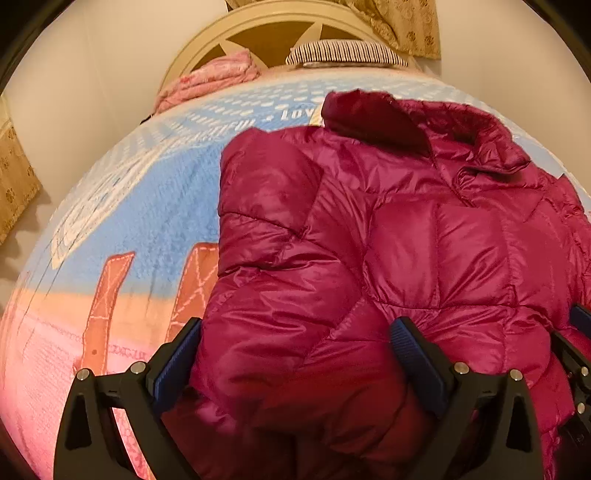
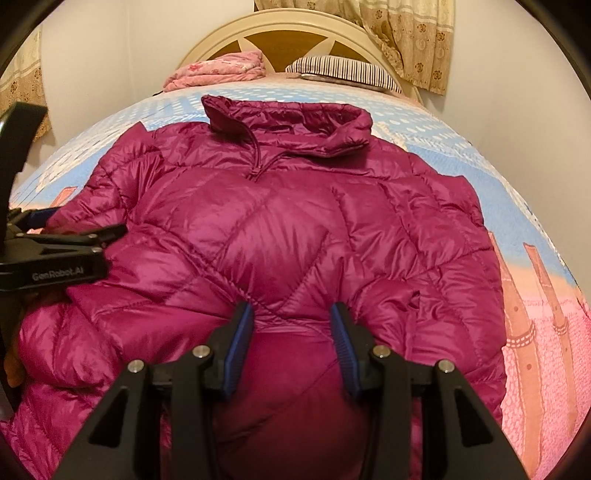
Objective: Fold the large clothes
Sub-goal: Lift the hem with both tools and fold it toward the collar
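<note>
A magenta quilted puffer jacket (image 2: 295, 229) lies on the bed, collar toward the headboard, sleeves folded in over the body. It fills the right of the left wrist view (image 1: 369, 240). My left gripper (image 1: 295, 343) is open wide, its jaws on either side of a thick bulge of the jacket's lower left part. It also shows at the left edge of the right wrist view (image 2: 62, 236). My right gripper (image 2: 291, 328) is partly open with a fold of the jacket's lower middle between its blue pads (image 2: 236, 343); it shows at the right edge of the left wrist view (image 1: 576, 339).
The bed has a blue and pink patterned blanket (image 1: 140, 221). A pink folded quilt (image 2: 218, 70) and a striped pillow (image 2: 343, 70) lie by the cream headboard (image 2: 295, 26). Curtains (image 2: 417, 40) hang at the back right. Walls stand close on both sides.
</note>
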The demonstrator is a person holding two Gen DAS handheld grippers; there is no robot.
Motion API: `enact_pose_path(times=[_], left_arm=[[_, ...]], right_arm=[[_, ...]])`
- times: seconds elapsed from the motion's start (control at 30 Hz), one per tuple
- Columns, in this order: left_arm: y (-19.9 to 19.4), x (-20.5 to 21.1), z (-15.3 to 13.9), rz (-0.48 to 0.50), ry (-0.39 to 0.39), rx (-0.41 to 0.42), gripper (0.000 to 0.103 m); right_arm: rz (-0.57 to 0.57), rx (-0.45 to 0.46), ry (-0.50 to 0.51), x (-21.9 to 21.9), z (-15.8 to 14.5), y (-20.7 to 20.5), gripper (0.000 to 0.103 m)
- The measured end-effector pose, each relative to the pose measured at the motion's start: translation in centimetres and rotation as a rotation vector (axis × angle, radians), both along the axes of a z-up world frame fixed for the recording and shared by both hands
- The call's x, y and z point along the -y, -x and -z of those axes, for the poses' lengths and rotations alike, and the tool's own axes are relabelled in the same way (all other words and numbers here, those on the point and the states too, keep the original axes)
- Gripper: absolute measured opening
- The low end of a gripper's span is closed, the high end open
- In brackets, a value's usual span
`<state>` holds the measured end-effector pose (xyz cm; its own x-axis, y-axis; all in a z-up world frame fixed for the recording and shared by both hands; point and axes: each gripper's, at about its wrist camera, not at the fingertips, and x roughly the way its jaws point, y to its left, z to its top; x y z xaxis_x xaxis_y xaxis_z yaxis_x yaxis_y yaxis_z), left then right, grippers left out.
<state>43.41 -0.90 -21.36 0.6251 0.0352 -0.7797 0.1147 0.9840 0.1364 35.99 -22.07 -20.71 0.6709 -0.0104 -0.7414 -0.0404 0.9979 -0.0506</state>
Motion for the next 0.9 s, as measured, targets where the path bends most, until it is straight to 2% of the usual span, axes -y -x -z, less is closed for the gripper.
enact_pose_path(times=[0.2,0.27,0.33,0.43,0.57,0.73,0.8,0.9], left_arm=[[0.0,-2.0,-2.8,-0.01,0.1,-0.03,0.1],[-0.5,-2.2,-4.8,-0.014,0.128,-0.009,0.1],[-1.3,-2.2,-6.6,-0.011,0.153,0.009,0.1],[-3.3,-1.2,-8.9,0.013,0.175,0.018,0.1],[-6.9,1.3,-9.7,0.04,0.113,0.032,0.1],[-11.7,3.2,-9.8,0.041,0.049,0.063,0.1],[-14.2,3.9,-9.5,0.043,0.038,0.073,0.1],[-17.5,4.6,-8.3,0.044,0.012,0.045,0.1]], right_arm=[[-0.08,-0.047,-0.052,0.9,-1.1,-0.1,0.052],[-0.116,-0.062,-0.099,1.5,-2.1,-0.2,0.068],[-0.12,-0.044,-0.122,2.2,-3.4,-0.5,0.078],[-0.11,-0.031,-0.13,3.0,-4.8,-1.8,0.082],[-0.09,-0.041,-0.147,4.6,-5.8,-5.2,0.082],[-0.06,-0.048,-0.111,6.6,-6.6,-10.2,0.082],[-0.041,-0.044,-0.107,7.6,-7.0,-12.5,0.082],[-0.014,-0.034,-0.119,9.0,-7.4,-15.7,0.082]])
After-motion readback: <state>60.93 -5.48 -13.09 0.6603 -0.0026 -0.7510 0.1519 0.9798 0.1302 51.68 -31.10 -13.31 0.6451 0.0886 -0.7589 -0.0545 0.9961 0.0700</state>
